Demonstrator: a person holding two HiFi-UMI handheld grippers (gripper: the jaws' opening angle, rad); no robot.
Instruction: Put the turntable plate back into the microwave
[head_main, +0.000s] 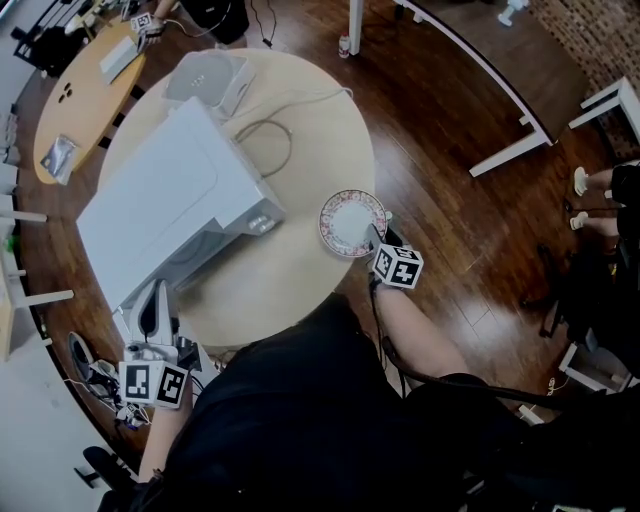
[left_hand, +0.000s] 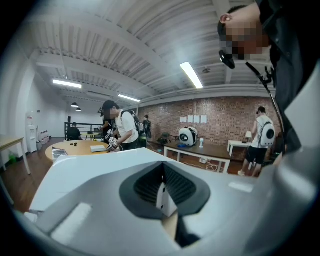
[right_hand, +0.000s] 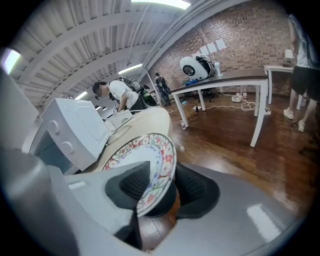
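Note:
The turntable plate (head_main: 350, 222), white with a floral rim, lies at the right edge of the round table (head_main: 300, 290). My right gripper (head_main: 372, 238) reaches its near rim. In the right gripper view the plate (right_hand: 145, 150) stands between the spread jaws of the right gripper (right_hand: 162, 187), with a gap on the right side. The white microwave (head_main: 165, 200) sits at the table's left; it also shows in the right gripper view (right_hand: 75, 130). My left gripper (head_main: 152, 305) is at its front lower corner. In its own view the left gripper (left_hand: 164, 192) pinches the white door edge (left_hand: 162, 196).
A white box (head_main: 210, 78) and a looped cable (head_main: 265, 135) lie at the table's back. An oval wooden table (head_main: 80, 95) with a person working stands at the far left. A long white-legged table (head_main: 480, 70) stands at the far right, with someone's feet (head_main: 580, 182) near it.

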